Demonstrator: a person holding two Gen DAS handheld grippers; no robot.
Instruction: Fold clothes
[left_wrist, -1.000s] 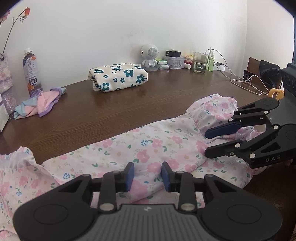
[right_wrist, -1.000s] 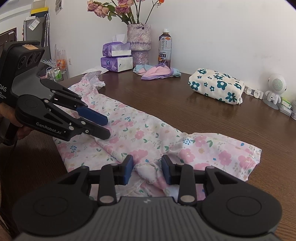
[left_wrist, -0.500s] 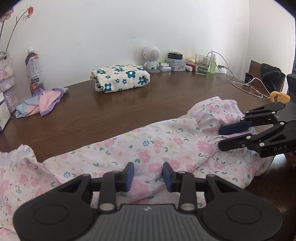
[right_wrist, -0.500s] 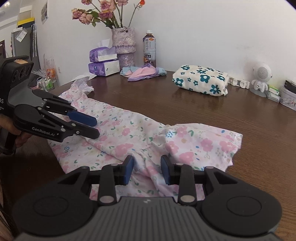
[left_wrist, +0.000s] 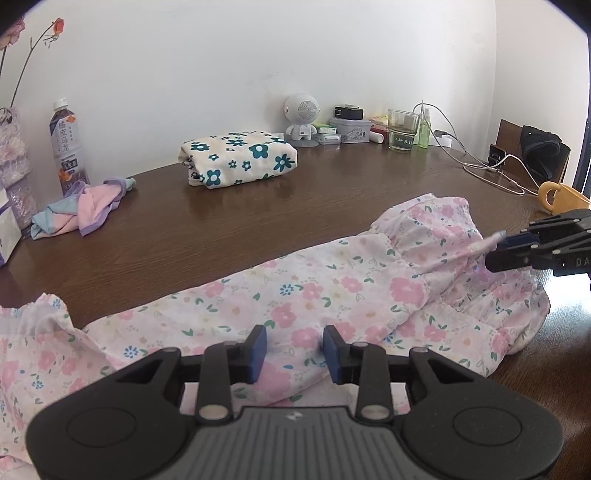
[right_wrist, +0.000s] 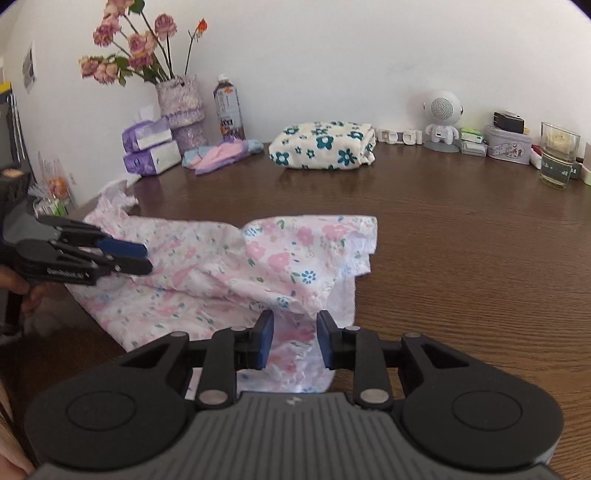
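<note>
Pink floral garment (left_wrist: 325, 295): lying across the brown table (left_wrist: 295, 206), stretched between both grippers. Left gripper (left_wrist: 293, 349): staying where it was a second ago, jaws partly apart with a fold of the cloth bunched between them. Right gripper (right_wrist: 293, 341): jaws closing on the far hem, now pulling it taut and lifting it, having drifted farther to the right of the left gripper than before. Folded blue-flowered cloth (left_wrist: 238, 158): resting beyond, near the wall.
</note>
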